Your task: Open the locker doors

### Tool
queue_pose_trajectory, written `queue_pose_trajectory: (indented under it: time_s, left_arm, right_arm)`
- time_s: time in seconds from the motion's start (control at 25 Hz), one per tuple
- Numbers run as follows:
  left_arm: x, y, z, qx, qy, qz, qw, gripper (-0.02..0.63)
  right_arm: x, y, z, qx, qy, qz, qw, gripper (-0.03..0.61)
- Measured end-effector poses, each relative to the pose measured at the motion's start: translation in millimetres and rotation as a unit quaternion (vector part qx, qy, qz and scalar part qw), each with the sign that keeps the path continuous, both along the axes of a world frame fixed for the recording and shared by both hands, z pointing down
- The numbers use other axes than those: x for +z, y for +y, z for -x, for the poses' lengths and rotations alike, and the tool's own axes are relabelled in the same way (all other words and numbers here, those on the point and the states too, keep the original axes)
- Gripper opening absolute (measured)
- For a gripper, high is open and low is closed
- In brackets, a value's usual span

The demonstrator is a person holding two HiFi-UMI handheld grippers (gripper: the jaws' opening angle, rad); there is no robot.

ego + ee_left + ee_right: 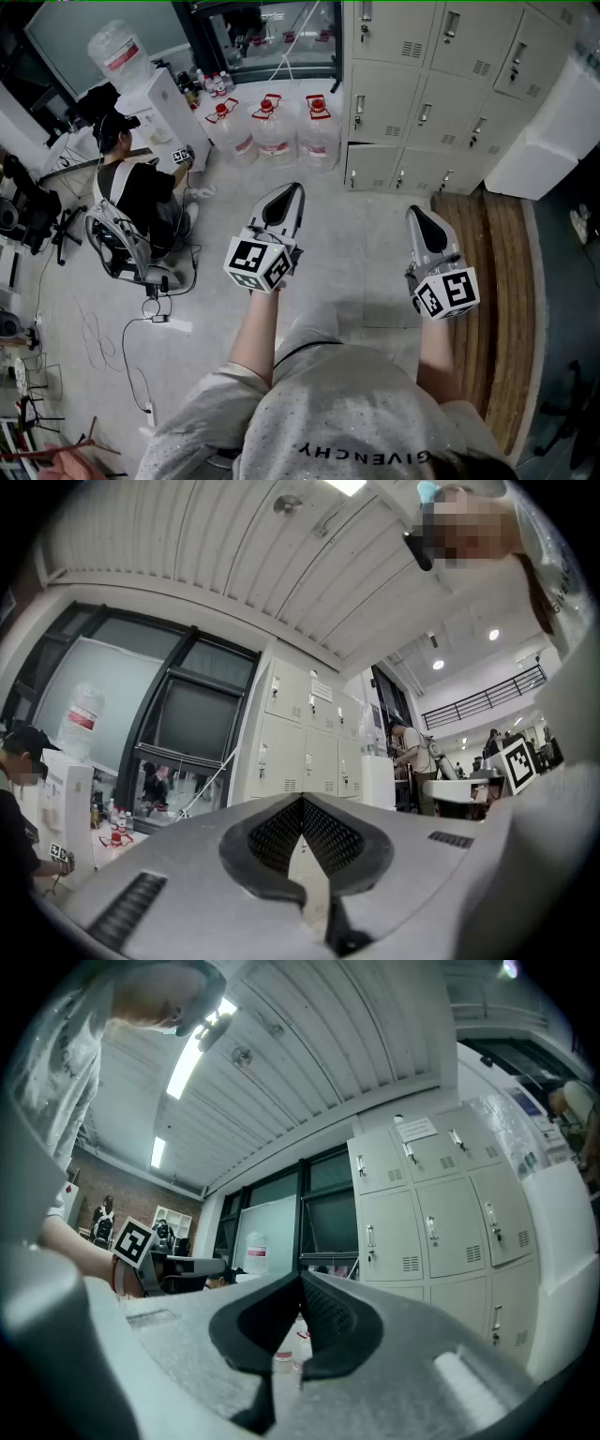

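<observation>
Though the head view's top edge cuts off its upper rows and a white unit (pixel 548 131) hides its right end, the locker bank (pixel 422 112) stands at the floor's (pixel 375 244) far edge, doors closed. The left hand-held gripper (pixel 294 191) and the right hand-held gripper (pixel 415 214) hover well short of it, each with its jaws pressed together on nothing.

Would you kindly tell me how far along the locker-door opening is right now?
Done: nothing; every beige metal locker door in view looks shut. In hand: the left tool and right tool are both closed and empty, held over the grey floor short of them. Left: approach, take a metal handle and pull each door open.
</observation>
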State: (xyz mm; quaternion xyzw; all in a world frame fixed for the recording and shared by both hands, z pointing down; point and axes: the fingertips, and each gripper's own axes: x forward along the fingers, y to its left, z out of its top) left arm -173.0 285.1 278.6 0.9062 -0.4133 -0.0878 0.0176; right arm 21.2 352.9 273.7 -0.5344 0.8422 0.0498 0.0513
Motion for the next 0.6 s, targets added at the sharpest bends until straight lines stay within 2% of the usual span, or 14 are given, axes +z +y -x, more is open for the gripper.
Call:
queue_pose_trajectory:
  time_s: [0.4,0.6]
  left_arm:
    - [11.6,-84.1,-25.4,0.005,0.001,-0.001,1.0000,-0.002]
    - [22.7,-159.3,-36.9,0.003,0.017,0.014,0.9998,-0.002]
  right_arm:
    - [10.0,-76.1,-22.5,0.012,-0.007,-0.002,1.000,-0.002]
    - [19.9,-143.4,-42.7,0.022,-0.013,0.009,1.000,-0.002]
